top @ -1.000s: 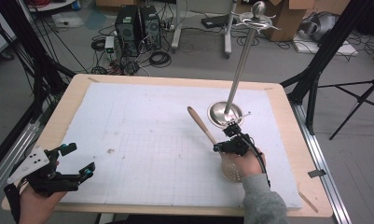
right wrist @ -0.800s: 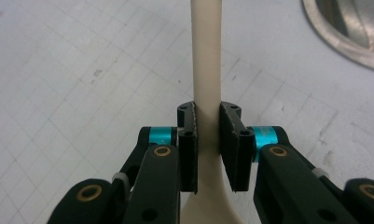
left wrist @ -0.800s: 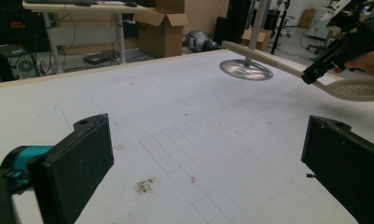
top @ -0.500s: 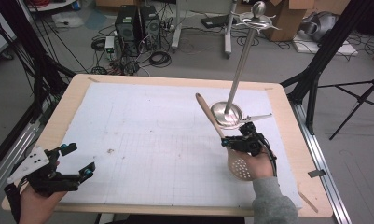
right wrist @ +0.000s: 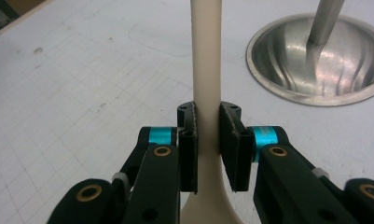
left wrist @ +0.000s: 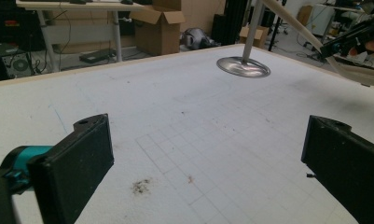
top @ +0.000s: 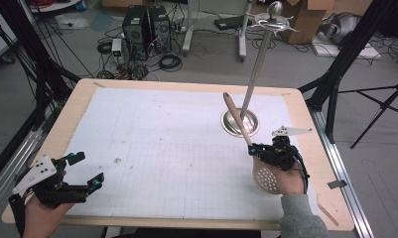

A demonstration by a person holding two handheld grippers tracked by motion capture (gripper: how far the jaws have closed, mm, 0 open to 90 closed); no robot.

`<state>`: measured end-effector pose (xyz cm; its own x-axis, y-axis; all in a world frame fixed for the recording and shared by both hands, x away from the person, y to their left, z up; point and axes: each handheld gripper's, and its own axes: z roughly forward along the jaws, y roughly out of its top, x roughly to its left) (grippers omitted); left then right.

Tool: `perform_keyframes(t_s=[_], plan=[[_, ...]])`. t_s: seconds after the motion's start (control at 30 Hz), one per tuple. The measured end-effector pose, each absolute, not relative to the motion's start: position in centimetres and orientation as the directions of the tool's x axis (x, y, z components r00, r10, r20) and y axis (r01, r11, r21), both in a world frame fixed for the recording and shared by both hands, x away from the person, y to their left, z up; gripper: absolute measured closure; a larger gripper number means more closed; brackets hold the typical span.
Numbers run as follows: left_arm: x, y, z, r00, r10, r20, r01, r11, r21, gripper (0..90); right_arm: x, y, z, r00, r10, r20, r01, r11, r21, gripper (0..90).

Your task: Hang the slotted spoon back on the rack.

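Spoon (top: pixel 246 144) is off the table, clamped by its handle in the right gripper (top: pixel 266 151) just beside the stand (top: pixel 240 121), hanging not yet done; left gripper (top: pixel 82 171) idles agape well apart from it

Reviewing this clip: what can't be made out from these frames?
- Slotted spoon: in the right gripper view its head is cut off by the bottom edge, behind the right gripper.
- Utensil stand: its hooks at the top are too small and blurred in the high view to count.
- Left gripper: body below the frame edge in its own view.
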<state>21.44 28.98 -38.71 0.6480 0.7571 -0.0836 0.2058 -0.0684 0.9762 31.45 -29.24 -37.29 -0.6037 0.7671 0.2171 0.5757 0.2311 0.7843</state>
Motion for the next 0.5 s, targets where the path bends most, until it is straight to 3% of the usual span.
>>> perform_keyframes(t_s=[0.5], plan=[[21.5, 29.0, -38.7, 0.653, 0.753, -0.077, 0.198, -0.071, 0.978, 2.4, 30.4, -31.8, -36.1, -0.601, 0.768, 0.220, 0.494, 0.141, 0.858, 78.4]])
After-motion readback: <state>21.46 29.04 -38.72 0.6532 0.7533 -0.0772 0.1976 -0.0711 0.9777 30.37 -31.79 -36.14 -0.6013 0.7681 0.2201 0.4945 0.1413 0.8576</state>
